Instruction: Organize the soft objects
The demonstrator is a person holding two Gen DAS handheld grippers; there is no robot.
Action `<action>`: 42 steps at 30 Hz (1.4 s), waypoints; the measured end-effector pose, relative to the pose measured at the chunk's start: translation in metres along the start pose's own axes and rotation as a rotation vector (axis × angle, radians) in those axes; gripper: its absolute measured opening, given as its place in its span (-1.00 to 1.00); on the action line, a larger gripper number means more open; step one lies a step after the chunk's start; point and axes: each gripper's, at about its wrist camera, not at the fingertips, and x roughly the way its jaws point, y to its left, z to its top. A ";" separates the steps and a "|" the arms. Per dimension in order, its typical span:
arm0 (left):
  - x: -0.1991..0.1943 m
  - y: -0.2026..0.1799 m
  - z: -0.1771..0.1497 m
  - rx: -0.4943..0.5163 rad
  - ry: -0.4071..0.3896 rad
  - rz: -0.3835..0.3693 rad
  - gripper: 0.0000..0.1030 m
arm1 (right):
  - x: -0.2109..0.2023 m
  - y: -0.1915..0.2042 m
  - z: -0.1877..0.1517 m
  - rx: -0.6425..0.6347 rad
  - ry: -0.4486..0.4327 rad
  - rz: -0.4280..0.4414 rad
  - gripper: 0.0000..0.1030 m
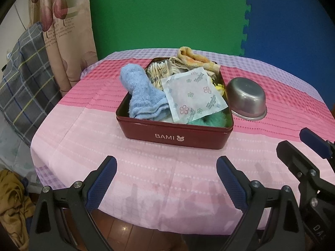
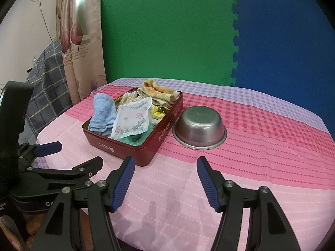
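dark red tin (image 1: pixel 174 135), light blue towel (image 1: pixel 142 93), pink checked tablecloth (image 1: pixel 83 146).

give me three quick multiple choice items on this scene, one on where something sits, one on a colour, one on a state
1. Where is the steel bowl?
A. inside the tin
B. on the tablecloth beside the tin
C. on the floor

2. What colour is the rolled towel at the tin's left edge?
A. light blue
B. black
C. red

3. How does the steel bowl sit?
A. upright
B. on its side
C. upside down

Answers: 1 B, it rests on the tablecloth right of the red BAMI tin. 2 A, its terry cloth is pale blue. 3 C, its flat base faces up and its rim lies on the cloth.
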 end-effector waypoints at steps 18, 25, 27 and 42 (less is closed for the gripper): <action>0.001 -0.001 0.000 0.005 0.005 0.005 0.84 | 0.000 -0.001 -0.004 0.000 0.009 0.003 0.23; 0.002 -0.001 -0.001 0.009 0.009 0.009 0.84 | 0.001 -0.002 -0.005 0.000 0.013 0.009 0.23; 0.003 -0.001 -0.001 0.011 0.011 0.009 0.84 | 0.001 -0.003 -0.005 0.001 0.013 0.010 0.23; 0.004 -0.002 -0.002 0.023 0.016 0.014 0.84 | 0.002 -0.004 -0.005 0.001 0.016 0.009 0.23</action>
